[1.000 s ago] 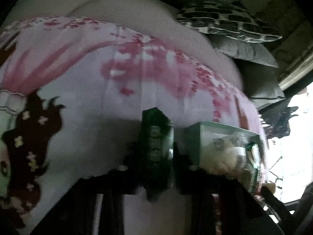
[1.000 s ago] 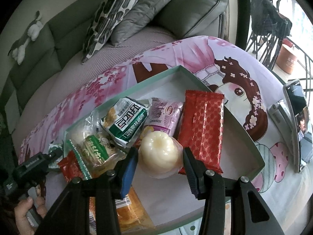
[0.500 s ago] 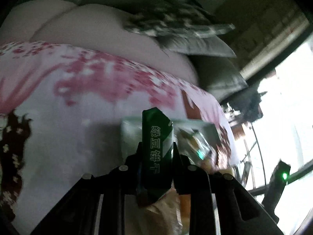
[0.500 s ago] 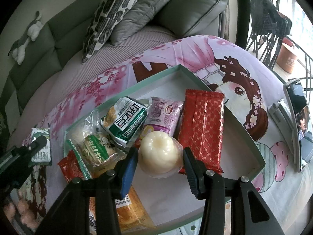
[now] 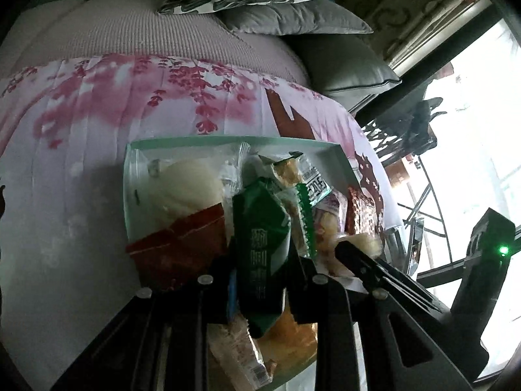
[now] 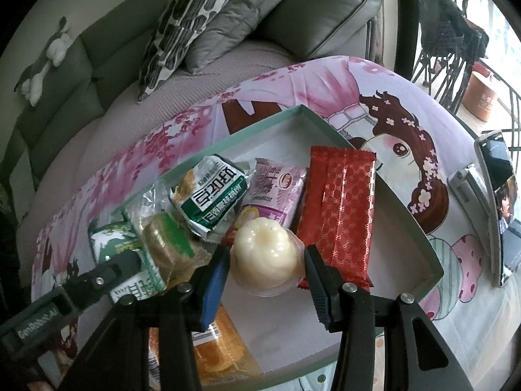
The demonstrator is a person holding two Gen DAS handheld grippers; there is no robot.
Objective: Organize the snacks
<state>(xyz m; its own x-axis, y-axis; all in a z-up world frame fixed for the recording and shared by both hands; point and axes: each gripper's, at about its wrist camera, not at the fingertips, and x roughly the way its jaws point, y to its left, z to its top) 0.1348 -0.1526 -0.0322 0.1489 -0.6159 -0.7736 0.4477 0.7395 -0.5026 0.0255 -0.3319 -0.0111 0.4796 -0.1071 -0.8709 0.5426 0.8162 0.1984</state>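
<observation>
A mint-green tray (image 6: 384, 182) lies on the pink cartoon tablecloth with several snack packets in it. My right gripper (image 6: 265, 272) is shut on a round white pastry (image 6: 265, 251) in clear wrap, low over the tray's front middle. Beside it lie a red packet (image 6: 338, 215), a purple packet (image 6: 276, 189) and a green-and-white packet (image 6: 211, 192). My left gripper (image 5: 260, 273) is shut on a dark green packet (image 5: 260, 244) and hangs over the tray's (image 5: 228, 140) left end. The right wrist view shows this left gripper (image 6: 107, 273) and its green packet (image 6: 123, 251) at the lower left.
A phone on a stand (image 6: 498, 202) sits on the cloth right of the tray. An orange packet (image 6: 218, 355) lies at the tray's near edge. A sofa with patterned and grey cushions (image 6: 195, 22) runs behind the table. A window and metal chairs (image 6: 456, 32) are at the right.
My left gripper has carried the green packet from over the bare cloth to above the tray's left end. The right gripper and its pastry have stayed put.
</observation>
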